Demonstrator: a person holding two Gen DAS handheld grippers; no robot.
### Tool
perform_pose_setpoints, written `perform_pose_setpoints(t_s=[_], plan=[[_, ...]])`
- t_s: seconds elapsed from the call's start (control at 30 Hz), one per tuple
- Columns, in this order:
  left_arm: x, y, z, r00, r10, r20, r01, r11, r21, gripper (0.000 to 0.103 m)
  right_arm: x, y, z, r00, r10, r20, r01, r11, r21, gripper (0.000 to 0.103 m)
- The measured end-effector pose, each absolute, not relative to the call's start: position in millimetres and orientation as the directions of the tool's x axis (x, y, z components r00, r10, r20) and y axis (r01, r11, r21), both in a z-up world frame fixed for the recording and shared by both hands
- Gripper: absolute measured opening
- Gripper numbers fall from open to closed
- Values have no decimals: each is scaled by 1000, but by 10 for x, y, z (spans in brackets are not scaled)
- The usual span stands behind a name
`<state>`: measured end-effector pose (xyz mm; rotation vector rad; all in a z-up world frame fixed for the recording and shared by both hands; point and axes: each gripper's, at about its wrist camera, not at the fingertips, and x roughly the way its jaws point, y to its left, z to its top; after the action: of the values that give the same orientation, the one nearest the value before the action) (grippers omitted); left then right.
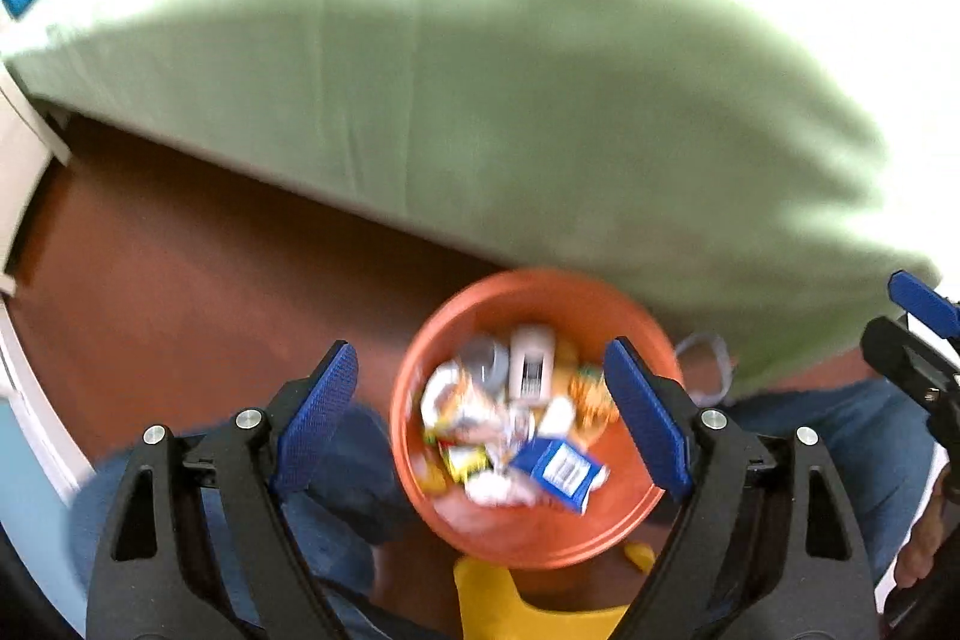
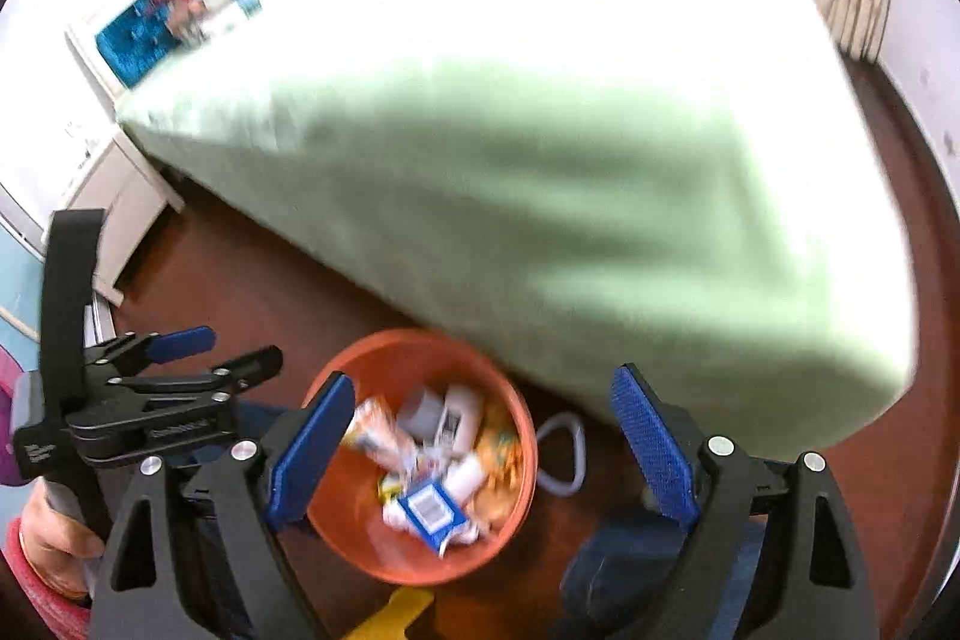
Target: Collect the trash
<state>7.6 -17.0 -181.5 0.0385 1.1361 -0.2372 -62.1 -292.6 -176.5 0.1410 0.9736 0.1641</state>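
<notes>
An orange bin [image 1: 570, 307] stands on the brown floor beside the bed, holding several wrappers, a blue and white packet [image 1: 558, 469] and a white bottle with a barcode [image 1: 531, 364]. My left gripper [image 1: 480, 418] hangs above it, open, with nothing between its blue pads [image 1: 318, 418]. In the right wrist view the same bin [image 2: 354, 520] lies below my right gripper [image 2: 483, 451], which is also open and empty. The blue and white packet [image 2: 429, 508] lies on top of the pile. The left gripper [image 2: 240, 349] shows at the left, held by a hand [image 2: 54, 532].
A bed with a pale green sheet [image 1: 480, 100] overhangs the bin's far side. A grey cord loop [image 2: 564, 454] lies on the floor to the right of the bin. A yellow object [image 1: 522, 604] sits at the bin's near side. Legs in jeans [image 1: 348, 466] flank the bin. A white cabinet [image 2: 120, 196] stands at the left.
</notes>
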Motion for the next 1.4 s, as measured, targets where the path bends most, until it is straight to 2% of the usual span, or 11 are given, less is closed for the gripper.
perform_pose_setpoints(t_s=[0.13, 0.2, 0.4, 0.53, 0.8, 1.4], plan=[[63, -159, -1258, 523, -177, -834, 207, 975, -77, 83, -645, -2966, -1270, 671, 174, -721, -81, 983, 162, 88], [64, -108, -945, 586, -183, -789, 195, 977, -82, 91, -676, -2973, -1020, 722, 172, -670, -89, 984, 156, 89], [54, 19, -386, 701, -168, -693, 139, 985, -98, 91, -789, -3021, -508, 827, 147, -542, -90, 987, 130, 97], [5, 48, -184, 755, -139, -640, 109, 990, -86, 91, -843, -3031, -294, 868, 127, -480, -87, 991, 106, 97], [-83, 87, 6, 792, -140, -594, 107, 990, -91, 91, -903, -3067, -187, 892, 112, -437, -72, 992, 107, 97], [-250, 58, 224, 836, -135, -533, 115, 991, -71, 91, -1058, -3093, -83, 906, 114, -407, -71, 990, 119, 97]])
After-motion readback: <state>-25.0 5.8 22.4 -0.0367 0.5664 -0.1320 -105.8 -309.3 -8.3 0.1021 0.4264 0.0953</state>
